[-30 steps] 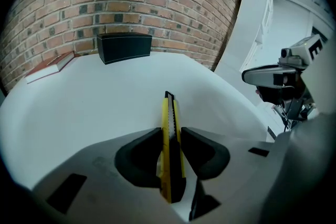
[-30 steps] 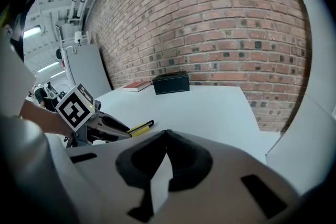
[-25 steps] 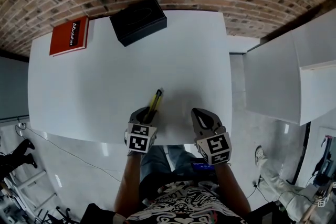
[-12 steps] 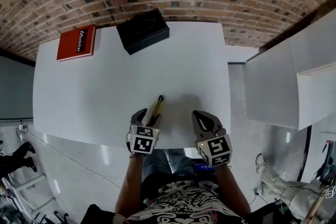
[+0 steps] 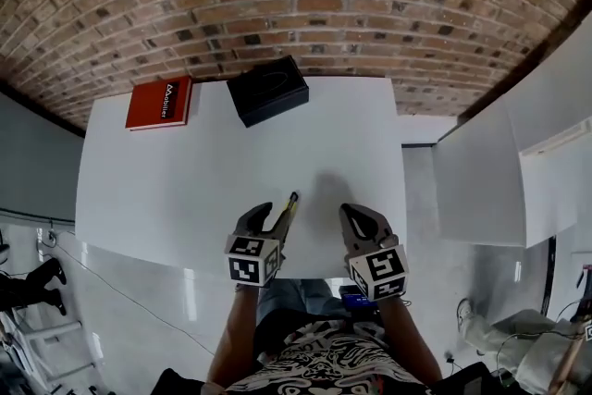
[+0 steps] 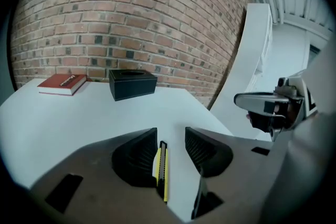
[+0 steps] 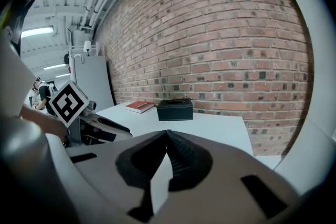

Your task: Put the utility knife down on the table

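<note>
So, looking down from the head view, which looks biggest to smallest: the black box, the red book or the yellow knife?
1. black box, only slightly ahead of the book; the two look close.
2. red book.
3. utility knife, a thin sliver, clearly smallest, though it lies nearest the camera.

The person wears a shirt [image 5: 324,364] printed in a dense black-and-white pattern, at the bottom centre of the head view, with blue jeans [image 5: 289,302] showing just above it. The left hand-held gripper [image 5: 268,220] has a dark grey body and carries the left marker cube [image 5: 252,258], faced with black-and-white squares. The right hand-held gripper [image 5: 363,219] is built alike, with the right marker cube [image 5: 380,272]. At the lower centre of the left gripper view, black finely ribbed pads [image 6: 144,153] sit in a smooth grey shell cut with a rectangular slot [image 6: 64,192]. The right gripper view shows the same ribbed black pads [image 7: 182,157].
</note>
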`<state>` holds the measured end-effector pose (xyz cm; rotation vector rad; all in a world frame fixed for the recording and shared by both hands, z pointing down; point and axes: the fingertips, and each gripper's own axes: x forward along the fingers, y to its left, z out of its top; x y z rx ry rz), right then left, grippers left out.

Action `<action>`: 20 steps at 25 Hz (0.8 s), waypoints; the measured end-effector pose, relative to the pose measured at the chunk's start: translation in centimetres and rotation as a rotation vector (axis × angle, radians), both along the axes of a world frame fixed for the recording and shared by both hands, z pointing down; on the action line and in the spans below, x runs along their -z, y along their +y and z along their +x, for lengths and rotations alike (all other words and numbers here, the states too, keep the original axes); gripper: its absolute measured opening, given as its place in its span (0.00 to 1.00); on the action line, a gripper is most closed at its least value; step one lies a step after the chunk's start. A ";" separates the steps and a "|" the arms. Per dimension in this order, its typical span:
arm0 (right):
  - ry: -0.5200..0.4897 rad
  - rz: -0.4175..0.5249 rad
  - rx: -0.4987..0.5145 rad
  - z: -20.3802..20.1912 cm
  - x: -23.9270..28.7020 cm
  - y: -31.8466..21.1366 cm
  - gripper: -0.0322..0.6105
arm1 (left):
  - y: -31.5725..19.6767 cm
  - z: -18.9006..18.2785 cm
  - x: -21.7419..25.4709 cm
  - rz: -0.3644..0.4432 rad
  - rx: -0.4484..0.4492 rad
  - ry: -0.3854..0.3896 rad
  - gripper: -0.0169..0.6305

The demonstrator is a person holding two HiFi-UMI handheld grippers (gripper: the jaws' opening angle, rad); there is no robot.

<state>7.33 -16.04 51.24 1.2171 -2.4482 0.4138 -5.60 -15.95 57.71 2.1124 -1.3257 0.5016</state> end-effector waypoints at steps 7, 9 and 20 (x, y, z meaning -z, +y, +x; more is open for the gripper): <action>-0.029 0.081 0.010 -1.2 3.6 -0.1 0.05 | -0.7 -1.0 5.9 0.180 0.057 0.009 0.10; -0.038 0.108 0.013 -1.4 4.7 0.0 0.05 | -0.8 -1.2 7.7 0.220 0.070 0.003 0.07; -0.067 0.199 0.010 -1.3 8.2 -0.1 0.05 | -0.4 -2.5 13.1 0.344 0.132 0.030 0.05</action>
